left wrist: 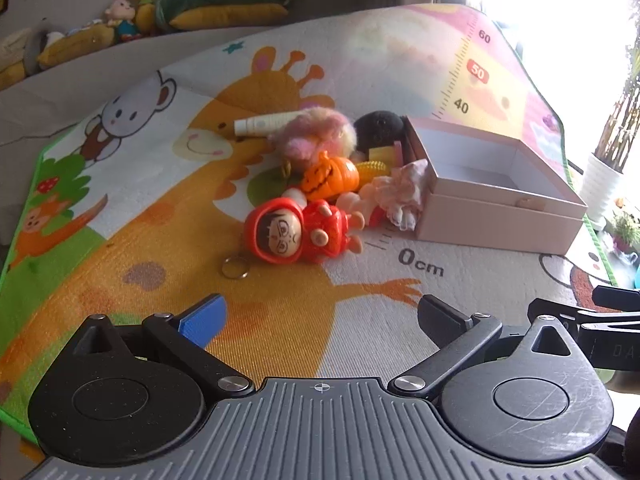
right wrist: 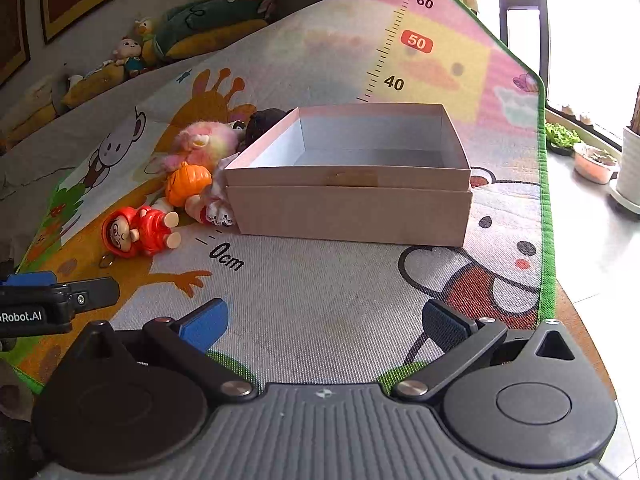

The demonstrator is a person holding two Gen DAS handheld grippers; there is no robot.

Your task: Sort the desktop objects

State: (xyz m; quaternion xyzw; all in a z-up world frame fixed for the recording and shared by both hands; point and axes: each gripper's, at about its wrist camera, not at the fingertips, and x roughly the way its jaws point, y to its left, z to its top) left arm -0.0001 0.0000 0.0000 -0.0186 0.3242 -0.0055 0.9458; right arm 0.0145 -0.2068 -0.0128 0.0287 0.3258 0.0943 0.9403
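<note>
my left gripper (left wrist: 322,320) and right gripper (right wrist: 324,320) spread wide, empty, short of pink box (right wrist: 348,208). box empty. toys heaped against its left side, red doll (left wrist: 298,232) nearest. sorting unstarted; next, left reaches doll.

Daylight from the window (left wrist: 560,20) blows out the upper right; fisheye bends the edges.
</note>
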